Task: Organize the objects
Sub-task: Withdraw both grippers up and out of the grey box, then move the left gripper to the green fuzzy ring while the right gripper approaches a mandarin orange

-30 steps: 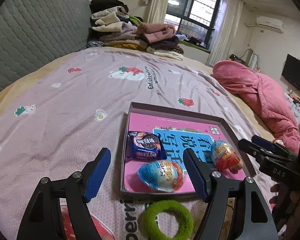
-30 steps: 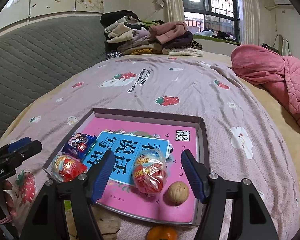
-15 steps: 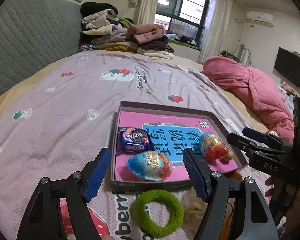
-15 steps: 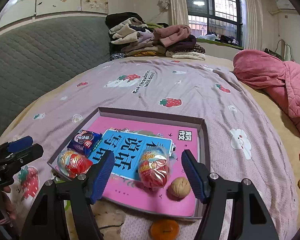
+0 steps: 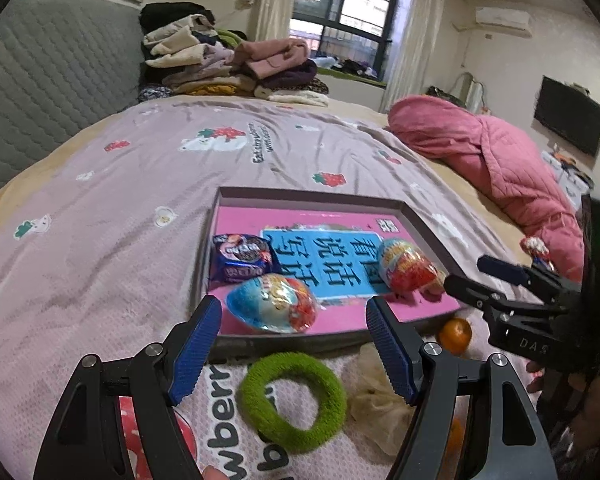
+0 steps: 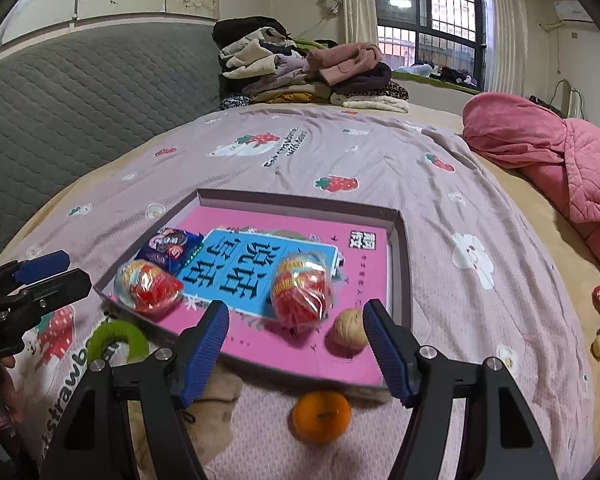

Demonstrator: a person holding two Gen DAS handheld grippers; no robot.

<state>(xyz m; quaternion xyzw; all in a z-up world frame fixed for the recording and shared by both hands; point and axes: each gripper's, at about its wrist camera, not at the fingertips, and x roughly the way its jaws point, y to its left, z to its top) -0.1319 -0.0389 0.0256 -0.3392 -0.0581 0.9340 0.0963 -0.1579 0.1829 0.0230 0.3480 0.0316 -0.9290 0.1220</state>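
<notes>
Both the left gripper [image 5: 294, 344] and right gripper [image 6: 296, 346] stand open and empty above the tray [image 6: 400, 280] of wrapped snacks.

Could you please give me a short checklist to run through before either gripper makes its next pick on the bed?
1. Left gripper open and empty: ok.
2. Right gripper open and empty: ok.
3. Fuzzy green hair ring lying free on the bedspread, outside the shallow grey box, in front of the left gripper: ok.
4. Small orange mandarin outside the box, near its front edge, in front of the right gripper: ok.
5. Free floor space in the box, beyond the two foil-wrapped eggs, the blue snack packet and the walnut: ok.
6. Grippers apart from each other: ok.
</notes>
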